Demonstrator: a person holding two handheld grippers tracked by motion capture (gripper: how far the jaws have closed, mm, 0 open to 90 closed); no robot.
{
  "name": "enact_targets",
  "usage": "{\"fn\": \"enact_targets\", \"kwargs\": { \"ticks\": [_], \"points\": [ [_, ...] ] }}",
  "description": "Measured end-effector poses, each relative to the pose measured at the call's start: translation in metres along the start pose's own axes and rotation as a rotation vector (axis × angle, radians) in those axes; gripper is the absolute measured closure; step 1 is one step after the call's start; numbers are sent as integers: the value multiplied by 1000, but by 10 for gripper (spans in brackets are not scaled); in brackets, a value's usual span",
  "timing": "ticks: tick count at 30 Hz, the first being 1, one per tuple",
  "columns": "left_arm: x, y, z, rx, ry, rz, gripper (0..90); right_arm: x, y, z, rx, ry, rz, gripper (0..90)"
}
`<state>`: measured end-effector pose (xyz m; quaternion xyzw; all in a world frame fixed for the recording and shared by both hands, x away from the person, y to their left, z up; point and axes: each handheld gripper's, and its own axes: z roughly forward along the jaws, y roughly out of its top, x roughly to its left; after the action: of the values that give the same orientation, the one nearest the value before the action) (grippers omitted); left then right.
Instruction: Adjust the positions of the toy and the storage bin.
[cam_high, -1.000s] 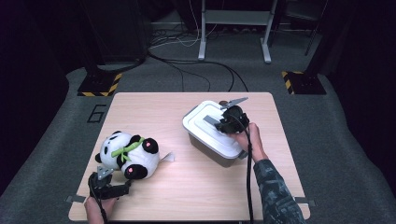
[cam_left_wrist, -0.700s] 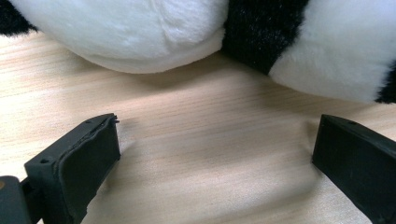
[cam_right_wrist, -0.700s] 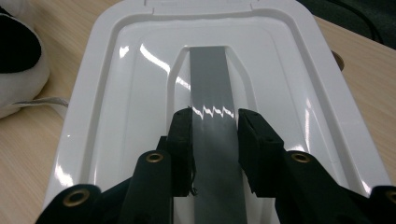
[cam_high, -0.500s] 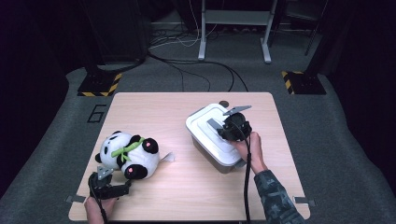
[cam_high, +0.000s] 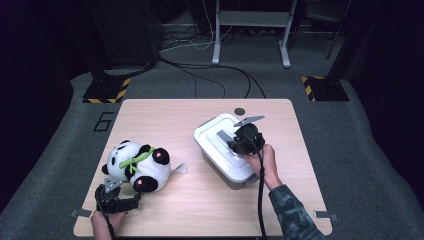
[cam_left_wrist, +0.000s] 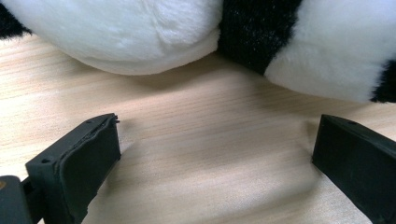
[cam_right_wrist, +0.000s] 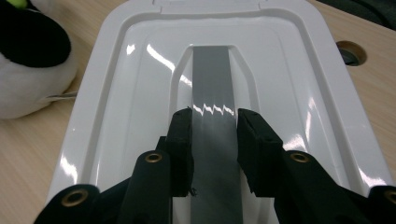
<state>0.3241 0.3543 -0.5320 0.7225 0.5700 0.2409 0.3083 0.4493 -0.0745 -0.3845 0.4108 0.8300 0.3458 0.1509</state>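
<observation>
Over the last second the white lidded box (cam_high: 226, 152), right tongs (cam_right_wrist: 214, 122) clenched on its grey lid handle (cam_right_wrist: 212, 84), has slid toward the desk's right edge; left tongs (cam_left_wrist: 215, 154) stand released before the panda (cam_high: 136, 165), so loading looks pending

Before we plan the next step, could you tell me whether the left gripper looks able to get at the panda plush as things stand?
Probably yes: the left gripper sits open on bare wood right in front of the panda plush, with nothing between them.
</observation>
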Motion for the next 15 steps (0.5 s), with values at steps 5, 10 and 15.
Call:
{"fn": "enact_targets", "kwargs": {
  "ticks": [5, 10, 15],
  "points": [
    [0, 0, 0, 0, 0, 0, 4, 11, 7, 6, 16, -10, -45, 641],
    [0, 0, 0, 0, -3, -1, 4, 8, 11, 10, 23, 8, -82, 662],
    [0, 0, 0, 0, -5, 1, 4, 9, 9, 10, 2, 4, -65, 668]
  ]
}}
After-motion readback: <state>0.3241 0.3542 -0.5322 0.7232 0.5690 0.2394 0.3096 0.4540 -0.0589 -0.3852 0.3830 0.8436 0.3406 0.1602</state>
